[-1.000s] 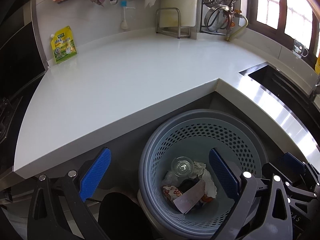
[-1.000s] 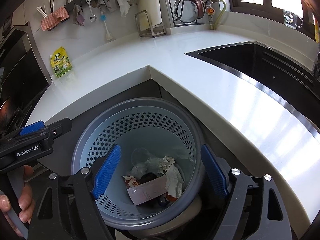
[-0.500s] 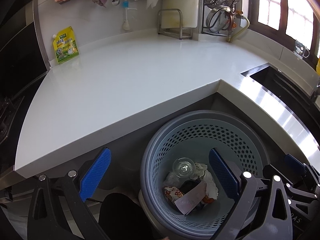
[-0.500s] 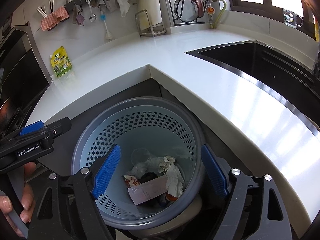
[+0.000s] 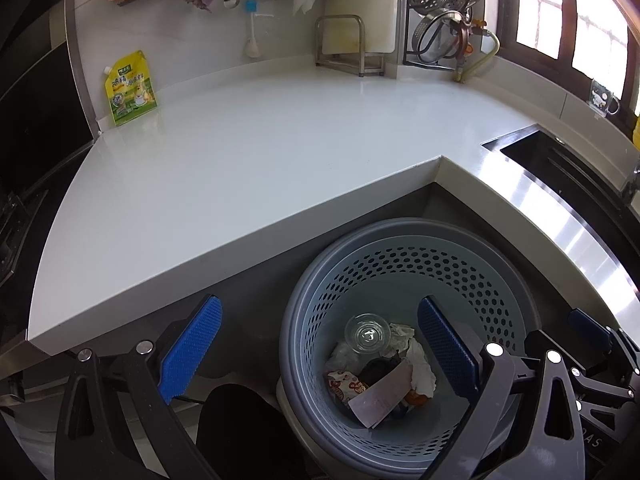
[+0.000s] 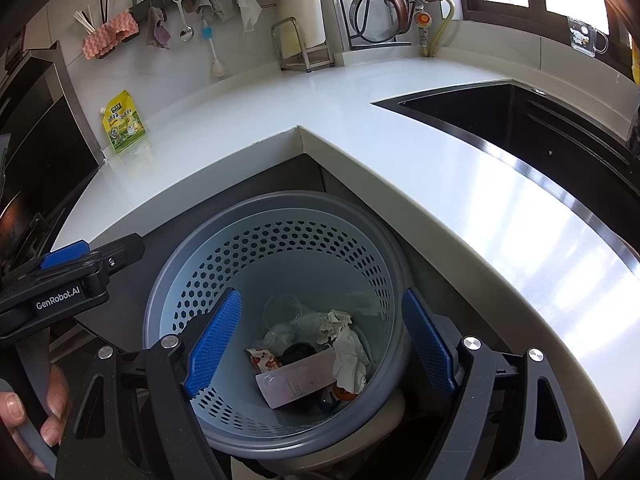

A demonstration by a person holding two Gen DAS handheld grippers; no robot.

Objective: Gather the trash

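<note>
Both grippers hang over the bin (image 6: 280, 364), which stands on the floor in the inner corner of the counter (image 5: 248, 160). The left gripper (image 5: 320, 354) has its fingers spread wide and holds nothing; the right gripper (image 6: 320, 344) is likewise wide open and empty, its fingers straddling the bin's mouth.

The trash sits at the bottom of the bin: a clear cup (image 6: 283, 312), crumpled tissue (image 6: 348, 350), a paper slip (image 6: 298, 378), a red-printed wrapper (image 6: 264, 360) and some dark scraps I cannot make out.

The counter shows no loose litter. Only a yellow pouch (image 5: 130, 88) stands upright against the back wall, well apart from the bin; it looks like a product, not trash.

My judgement: the drop-off step is finished and the collecting looks nearly or fully done. The next move calls for lifting both grippers clear of the rim and checking the counter and the sink (image 6: 520, 128) for leftovers.
</note>
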